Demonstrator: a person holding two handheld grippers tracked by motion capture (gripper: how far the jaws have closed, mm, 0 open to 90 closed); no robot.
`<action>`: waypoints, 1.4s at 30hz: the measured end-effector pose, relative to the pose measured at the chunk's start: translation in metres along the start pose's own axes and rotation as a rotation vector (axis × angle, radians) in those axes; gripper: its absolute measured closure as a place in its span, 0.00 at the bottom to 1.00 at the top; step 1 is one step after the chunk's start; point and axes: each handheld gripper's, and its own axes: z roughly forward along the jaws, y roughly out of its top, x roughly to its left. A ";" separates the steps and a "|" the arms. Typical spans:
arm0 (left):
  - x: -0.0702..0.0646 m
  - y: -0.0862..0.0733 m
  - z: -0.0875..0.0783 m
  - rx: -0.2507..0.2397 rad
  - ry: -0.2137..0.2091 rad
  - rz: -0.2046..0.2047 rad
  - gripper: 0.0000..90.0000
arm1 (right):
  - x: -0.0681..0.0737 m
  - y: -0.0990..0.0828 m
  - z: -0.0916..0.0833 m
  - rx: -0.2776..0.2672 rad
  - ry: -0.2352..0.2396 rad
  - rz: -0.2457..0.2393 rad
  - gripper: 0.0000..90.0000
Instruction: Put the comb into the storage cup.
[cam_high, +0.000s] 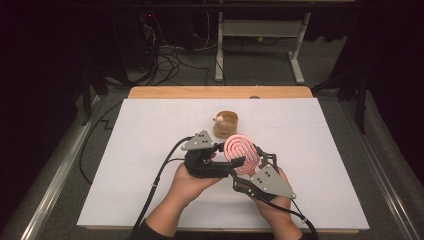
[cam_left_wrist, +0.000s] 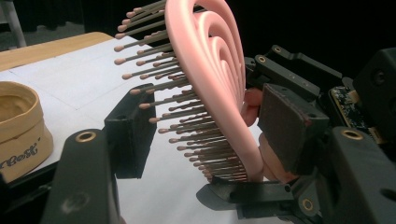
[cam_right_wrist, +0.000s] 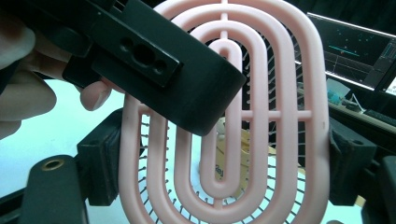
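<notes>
Right gripper (cam_high: 248, 167) clamps the pink vented hairbrush head (cam_high: 241, 153) by its two long edges; in the right gripper view its pads bear on the left and right rims of the brush (cam_right_wrist: 224, 116). Left gripper (cam_high: 231, 161) stands with its jaws part-way apart astride the same brush: in the left gripper view one pad lies among the bristle tips on the near face, the other pad faces the smooth back, and neither visibly presses.

Position: the brush is held in the air over the white table sheet (cam_high: 150, 150), just in front of a small tan paper-like cup (cam_high: 227, 124), clear of both.

Orientation: the oval's long axis runs roughly upright, tilted slightly; the flat back faces the right gripper's camera, and the bristles (cam_left_wrist: 159, 84) point away towards the cup and the far side of the table.

Step in hand, as judged: a hand-over from right to left. The next move calls for the left jaws to seat firmly across bristles and back before the right jaws let go; a grip on bristle tips alone would likely slip.
</notes>
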 end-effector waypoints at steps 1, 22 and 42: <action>0.000 0.000 0.000 0.000 0.000 0.000 0.41 | 0.000 0.000 0.000 0.000 0.000 0.000 0.22; -0.001 0.000 0.000 0.002 -0.018 -0.029 0.51 | 0.001 0.000 0.001 0.001 -0.006 -0.009 0.22; -0.002 0.000 -0.001 -0.006 -0.002 -0.021 0.61 | 0.001 0.000 0.000 -0.001 -0.009 -0.013 0.22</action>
